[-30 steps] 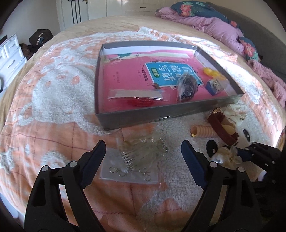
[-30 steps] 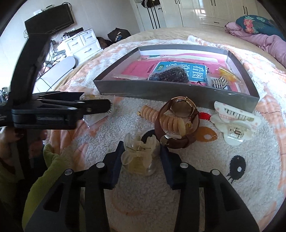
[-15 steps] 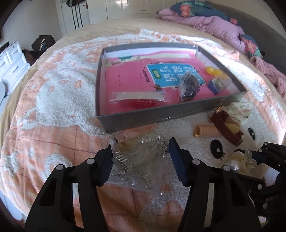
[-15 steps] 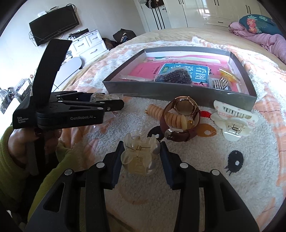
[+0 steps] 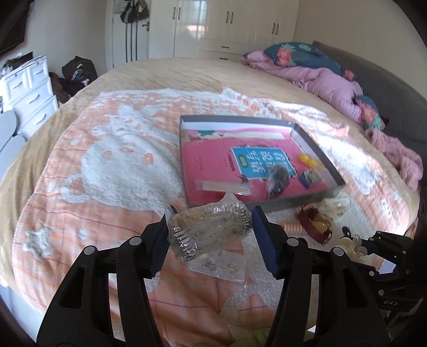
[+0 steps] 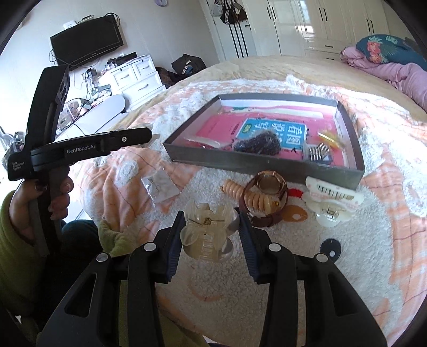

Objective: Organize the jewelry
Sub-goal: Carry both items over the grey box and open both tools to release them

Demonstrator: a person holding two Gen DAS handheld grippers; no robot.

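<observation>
Left wrist view: the left gripper (image 5: 210,227) has its jaws clamped on a crumpled clear plastic bag of jewelry (image 5: 208,227), held above the bed's blanket (image 5: 106,165) just short of the grey tray (image 5: 293,204). Another flat clear packet (image 5: 221,269) lies on the blanket below it. Right wrist view: the right gripper (image 6: 210,232) has its jaws closed on a translucent claw hair clip (image 6: 206,232), near the brown watch (image 6: 269,186) and coiled hair tie (image 6: 253,197).

Home bedroom, bed (image 5: 165,72), wardrobes (image 5: 240,24), dresser (image 6: 133,77)
</observation>
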